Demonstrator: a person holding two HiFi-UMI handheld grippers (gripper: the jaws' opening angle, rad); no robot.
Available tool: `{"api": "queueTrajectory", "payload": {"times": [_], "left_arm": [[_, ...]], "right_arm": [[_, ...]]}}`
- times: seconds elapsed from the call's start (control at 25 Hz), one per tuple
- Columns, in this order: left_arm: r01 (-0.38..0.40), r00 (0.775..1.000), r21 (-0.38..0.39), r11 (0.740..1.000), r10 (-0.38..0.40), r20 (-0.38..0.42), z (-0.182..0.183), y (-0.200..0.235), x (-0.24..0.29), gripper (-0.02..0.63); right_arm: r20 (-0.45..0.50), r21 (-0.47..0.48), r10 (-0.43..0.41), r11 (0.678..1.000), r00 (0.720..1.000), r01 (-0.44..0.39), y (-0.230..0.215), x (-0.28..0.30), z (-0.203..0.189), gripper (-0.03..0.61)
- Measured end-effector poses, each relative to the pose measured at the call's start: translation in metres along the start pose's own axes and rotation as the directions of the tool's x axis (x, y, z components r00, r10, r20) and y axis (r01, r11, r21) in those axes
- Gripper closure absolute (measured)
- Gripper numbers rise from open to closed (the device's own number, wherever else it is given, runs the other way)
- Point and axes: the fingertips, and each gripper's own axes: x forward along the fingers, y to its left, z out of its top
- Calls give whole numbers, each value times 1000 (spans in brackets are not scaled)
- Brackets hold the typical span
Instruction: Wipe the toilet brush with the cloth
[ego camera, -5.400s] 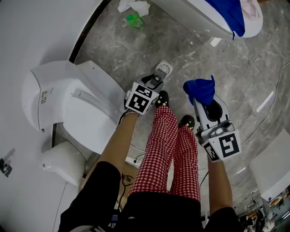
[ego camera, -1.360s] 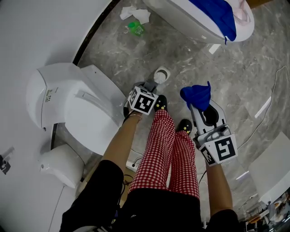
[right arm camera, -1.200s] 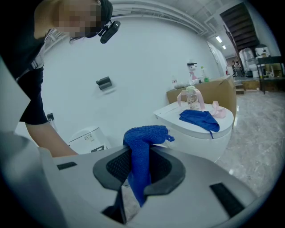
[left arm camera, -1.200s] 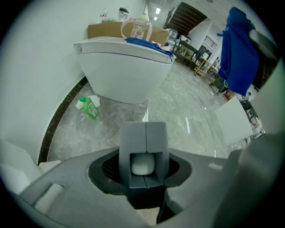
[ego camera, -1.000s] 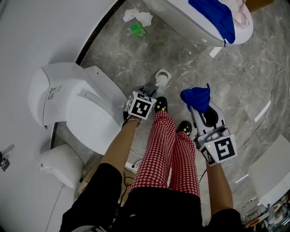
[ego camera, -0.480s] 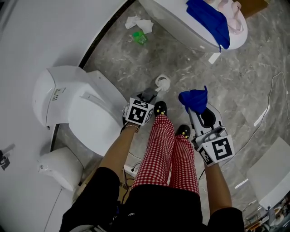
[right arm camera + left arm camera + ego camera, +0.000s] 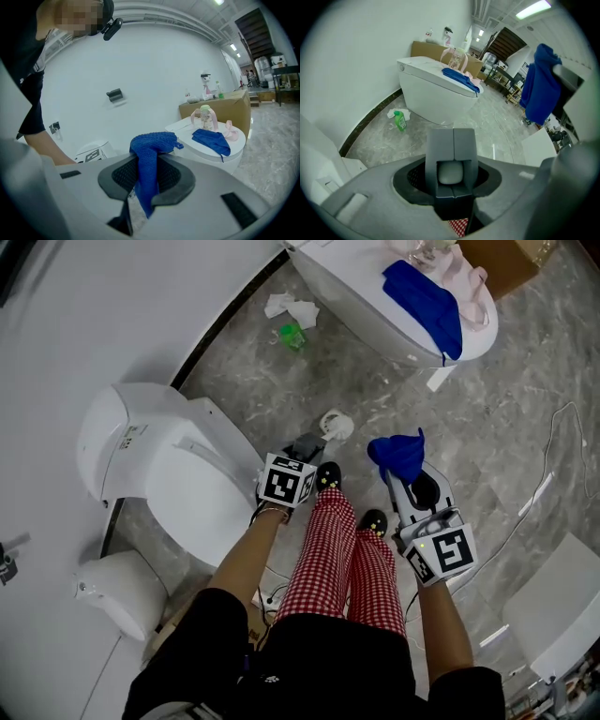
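In the left tool (image 7: pixel 453 140), toilet brush (image 7: pixel 450 172) lengthwise, pointing steeply down

My left gripper (image 7: pixel 310 446) points steeply down ahead of my bare left forearm (image 7: pixel 242 554), with its jaws clamped around the toilet brush handle (image 7: pixel 450 172). My right gripper (image 7: pixel 401 474) sits nearer level beyond my right forearm (image 7: pixel 439 620), and its jaws pinch the blue cloth (image 7: pixel 397 452).

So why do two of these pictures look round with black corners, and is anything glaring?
Left gripper view: wide lens bends everything, corners black, ceiling light glares. Right gripper view: same bending; cloth sharp. Head view: even light, streaky shine on floor.
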Motion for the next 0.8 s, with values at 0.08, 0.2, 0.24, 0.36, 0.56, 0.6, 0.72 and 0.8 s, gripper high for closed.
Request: {"api": "queueTrajectory", "payload": {"times": [0.08, 0.2, 0.24, 0.36, 0.56, 0.6, 0.72, 0.8], "left_arm": [[15, 1000, -23, 1000, -14, 13, 3, -4, -6, 443], [31, 999, -70, 997, -29, 26, 8, -6, -15, 443], [28, 999, -73, 997, -26, 29, 9, -7, -19, 443], [16, 999, -44, 999, -15, 37, 14, -11, -30, 443], [24, 998, -24, 999, -23, 63, 24, -19, -48, 443], [24, 997, -23, 999, -22, 76, 28, -20, -52, 443], [29, 994, -24, 999, -26, 108, 36, -28, -63, 443], [26, 993, -10, 1000, -25, 120, 41, -33, -71, 443]], "right_arm": [[3, -1, 0, 1000, 1000, 0, 1, -2, 5, 502], [8, -17, 21, 1000, 1000, -21, 8, -4, 15, 502], [10, -23, 28, 999, 1000, -28, 11, -5, 18, 502], [17, -25, 32, 999, 999, -31, 16, -8, 27, 502], [53, 23, 20, 1000, 998, -21, 15, -14, 43, 502], [56, 21, 18, 1000, 998, -19, 14, -16, 45, 502], [60, 13, 19, 1000, 998, -20, 13, -24, 51, 502], [61, 6, 20, 1000, 998, -20, 13, -29, 55, 502]]}}
